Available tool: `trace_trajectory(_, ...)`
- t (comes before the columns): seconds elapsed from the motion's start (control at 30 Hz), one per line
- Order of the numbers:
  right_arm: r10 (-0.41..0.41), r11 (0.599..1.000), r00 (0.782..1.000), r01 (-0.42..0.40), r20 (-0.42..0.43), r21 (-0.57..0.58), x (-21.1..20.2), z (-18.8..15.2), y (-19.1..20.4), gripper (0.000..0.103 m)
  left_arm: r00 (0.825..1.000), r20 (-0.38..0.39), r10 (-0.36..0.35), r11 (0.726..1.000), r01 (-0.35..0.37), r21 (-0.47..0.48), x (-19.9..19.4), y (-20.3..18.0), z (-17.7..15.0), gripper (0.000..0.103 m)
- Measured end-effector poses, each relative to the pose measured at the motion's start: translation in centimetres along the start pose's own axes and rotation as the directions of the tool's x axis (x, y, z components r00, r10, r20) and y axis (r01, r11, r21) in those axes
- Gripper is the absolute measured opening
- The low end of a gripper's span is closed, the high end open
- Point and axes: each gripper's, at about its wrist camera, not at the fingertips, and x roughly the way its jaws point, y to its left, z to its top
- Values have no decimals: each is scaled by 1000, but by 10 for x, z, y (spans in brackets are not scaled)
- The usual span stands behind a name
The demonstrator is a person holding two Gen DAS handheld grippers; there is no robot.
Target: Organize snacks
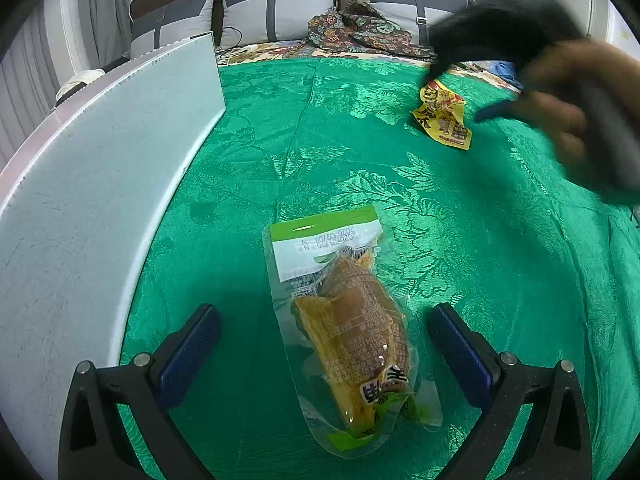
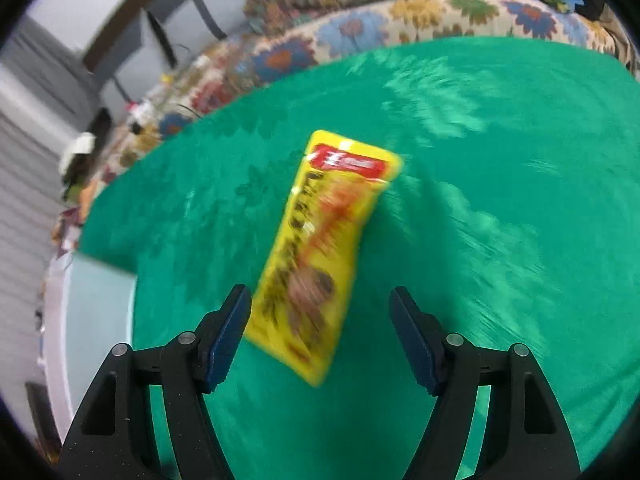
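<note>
Both pairs of fingers stand open: left gripper [image 1: 324,354] straddles a slippery clear snack pouch [image 1: 348,332]; right gripper [image 2: 320,336] flanks a light, crinkly yellow packet [image 2: 320,256], best pinched mid-body.

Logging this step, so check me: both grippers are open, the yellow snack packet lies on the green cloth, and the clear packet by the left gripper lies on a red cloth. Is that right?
Not quite. The clear packet lies on the same green cloth, not a red one; the left wrist view shows it between the open fingers of the left gripper. The rest holds: the right gripper is open and the yellow snack packet lies on the green cloth.
</note>
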Motion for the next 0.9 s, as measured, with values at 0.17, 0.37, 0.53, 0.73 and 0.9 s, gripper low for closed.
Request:
trace_trajectory(0.17, -156, 966, 987, 158, 28, -207, 38, -2, 54, 87, 1000, 0, 0, 1000, 0, 0, 0, 0, 0, 103)
trace_trajectory(0.37, -187, 936, 982, 190, 38, -295, 25, -11, 43, 48, 1000, 0, 0, 1000, 0, 0, 0, -1, 1, 103)
trace_trajectory(0.53, -147, 910, 988, 116, -49, -398, 12, -25, 31, 45, 1000, 0, 0, 1000, 0, 0, 0, -1, 1, 103)
trace_trajectory(0.73, -137, 868, 988, 84, -74, -489, -20, -74, 2, 46, 1000, 0, 0, 1000, 0, 0, 0, -1, 1, 103)
trace_trajectory(0.9, -131, 870, 991, 96, -39, -483, -60, -138, -32, 48, 1000, 0, 0, 1000, 0, 1, 0, -1, 1, 103)
